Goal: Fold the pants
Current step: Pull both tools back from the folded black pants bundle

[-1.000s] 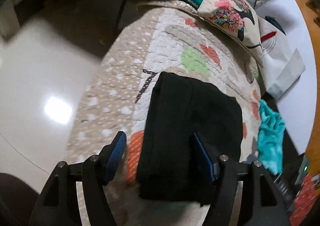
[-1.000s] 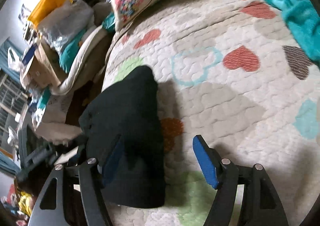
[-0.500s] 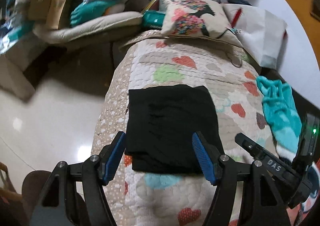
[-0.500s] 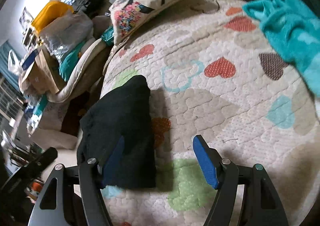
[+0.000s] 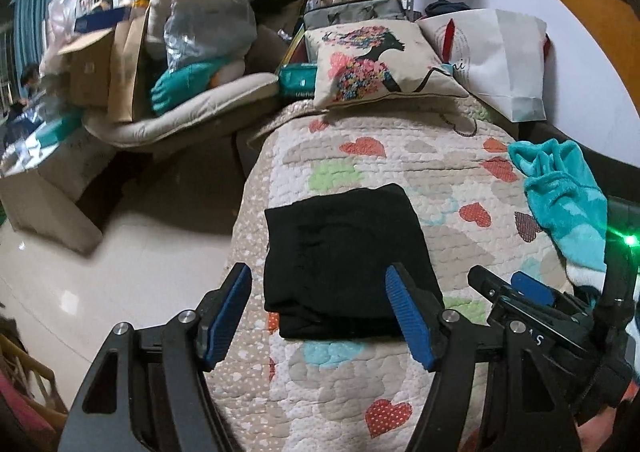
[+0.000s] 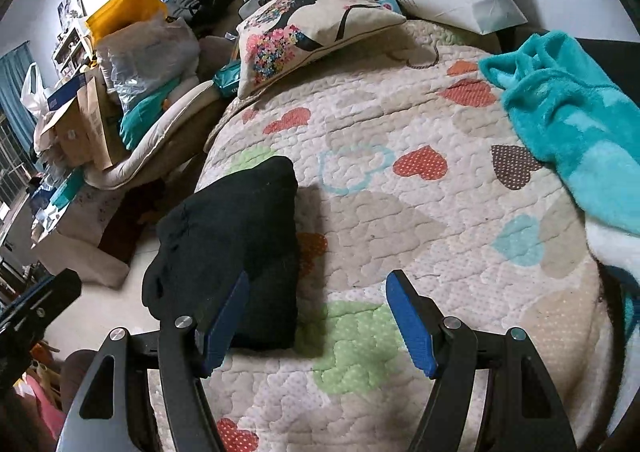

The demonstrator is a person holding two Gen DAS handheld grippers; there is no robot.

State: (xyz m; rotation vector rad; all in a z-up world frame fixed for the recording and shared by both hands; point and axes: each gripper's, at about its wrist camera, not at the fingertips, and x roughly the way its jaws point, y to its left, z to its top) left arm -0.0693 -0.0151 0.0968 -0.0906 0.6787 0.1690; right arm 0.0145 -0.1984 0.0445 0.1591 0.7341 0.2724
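Observation:
The black pants (image 5: pixel 344 260) lie folded into a compact rectangle on the heart-patterned quilt (image 5: pixel 400 155), near its left edge. My left gripper (image 5: pixel 320 312) is open and empty, hovering above the near edge of the pants without touching them. My right gripper (image 6: pixel 316 316) is open and empty over the quilt, just right of the pants (image 6: pixel 236 252). The right gripper also shows at the lower right of the left wrist view (image 5: pixel 520 292).
A teal fleece garment (image 6: pixel 576 123) lies on the quilt's right side. A floral cushion (image 5: pixel 372 63) and a white paper bag (image 5: pixel 500 55) sit at the far end. Boxes, bags and a beige cushion (image 5: pixel 180 119) crowd the left. Glossy floor (image 5: pixel 120 272) lies left of the bed.
Both grippers have pulled back and risen away from the folded pants, so more of the room and the bed's far end shows. The pants stay put on the quilt.

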